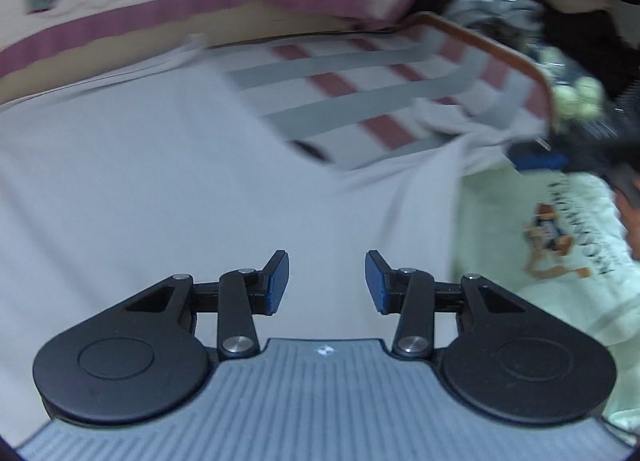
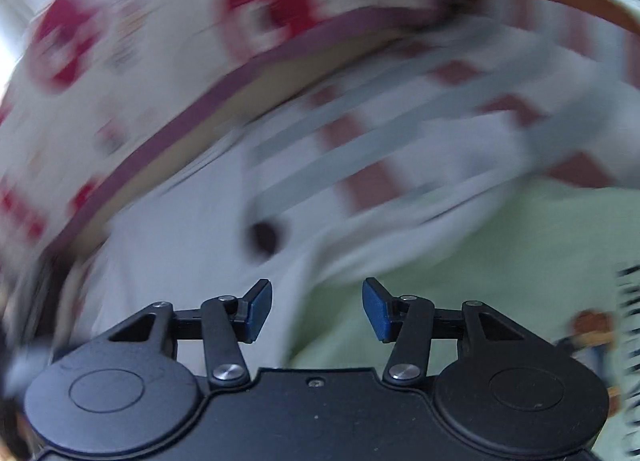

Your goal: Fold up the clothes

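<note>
Left gripper [image 1: 326, 281]: jaws apart, nothing between the blue pads; it hangs over the plain pale part of the white garment.
Right gripper [image 2: 317, 309]: jaws apart and empty; below it is the border where white cloth meets green cloth.
White garment [image 1: 168, 181]: spread flat; a panel of grey and red stripes [image 1: 360, 101] lies on its far side, with a small dark spot at the panel's near corner.
Pale green garment [image 1: 560, 261]: lies to the right of the white one, printed side up, with dark lettering and an orange-brown graphic.
Background cloth [image 2: 160, 41]: cream with red shapes and a purple band along its edge, behind the garments.
Image quality: right wrist view heavily motion-blurred; fine detail unreadable.
</note>
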A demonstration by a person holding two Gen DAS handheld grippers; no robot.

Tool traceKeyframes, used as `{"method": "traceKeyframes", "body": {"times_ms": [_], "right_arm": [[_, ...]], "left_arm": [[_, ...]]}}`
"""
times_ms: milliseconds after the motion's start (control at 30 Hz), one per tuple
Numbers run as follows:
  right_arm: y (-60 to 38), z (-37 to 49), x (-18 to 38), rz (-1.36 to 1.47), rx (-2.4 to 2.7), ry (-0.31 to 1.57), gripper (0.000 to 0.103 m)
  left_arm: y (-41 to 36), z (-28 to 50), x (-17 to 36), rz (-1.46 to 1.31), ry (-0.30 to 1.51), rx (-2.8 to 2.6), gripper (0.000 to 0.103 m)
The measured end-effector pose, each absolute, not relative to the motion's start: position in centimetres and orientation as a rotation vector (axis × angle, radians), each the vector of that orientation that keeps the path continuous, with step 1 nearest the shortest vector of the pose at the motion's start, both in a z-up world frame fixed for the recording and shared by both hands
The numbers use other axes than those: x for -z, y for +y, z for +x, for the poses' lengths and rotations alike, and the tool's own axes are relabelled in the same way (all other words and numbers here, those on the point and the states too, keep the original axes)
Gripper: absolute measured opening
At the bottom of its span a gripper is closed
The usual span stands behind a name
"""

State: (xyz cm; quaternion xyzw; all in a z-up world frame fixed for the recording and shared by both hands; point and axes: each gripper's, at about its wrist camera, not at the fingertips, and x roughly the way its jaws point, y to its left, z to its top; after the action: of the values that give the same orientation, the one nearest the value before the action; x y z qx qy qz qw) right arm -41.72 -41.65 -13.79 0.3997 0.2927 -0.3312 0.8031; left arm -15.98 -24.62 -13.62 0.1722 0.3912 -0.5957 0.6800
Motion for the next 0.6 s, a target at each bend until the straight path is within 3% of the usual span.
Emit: {"method": "traceKeyframes", "body": {"times_ms": [133,233,400,467,500,533,600], "right_arm": [[-47.0,-41.3,13.3,0.789,0.841,0.718,0.057],[-51.0,-42.5,14.7,0.935,0.961,0.738,0.058],[-53.0,-44.2,19.1,1.201,0.941,0.609,0.058],[-53.3,-43.7,19.9,1.146,0.921,0.58,0.032],[-53.4,-43.3,19.9,1.09,0.897,0.559,0.011],[-53.4,-42.8,19.4,1.017,0.881,0.523,0.011],[-52.9,-42.4,16.7,0.846,0.843,0.416,0.011]], "left_arm": [[-27.1,-18.5,14.5,0.43,0.874,1.432,0.046],[-29.2,-19.8,15.3,0.458,0.871,1.46,0.047],[-31.0,-21.4,16.5,0.532,0.859,1.47,0.053],[-31.4,-21.5,17.1,0.551,0.861,1.47,0.053],[-31.5,-21.6,17.3,0.558,0.856,1.473,0.047],[-31.6,-21.6,17.4,0.572,0.844,1.466,0.001],[-31.7,-21.5,17.5,0.622,0.833,1.43,0.0]]}}
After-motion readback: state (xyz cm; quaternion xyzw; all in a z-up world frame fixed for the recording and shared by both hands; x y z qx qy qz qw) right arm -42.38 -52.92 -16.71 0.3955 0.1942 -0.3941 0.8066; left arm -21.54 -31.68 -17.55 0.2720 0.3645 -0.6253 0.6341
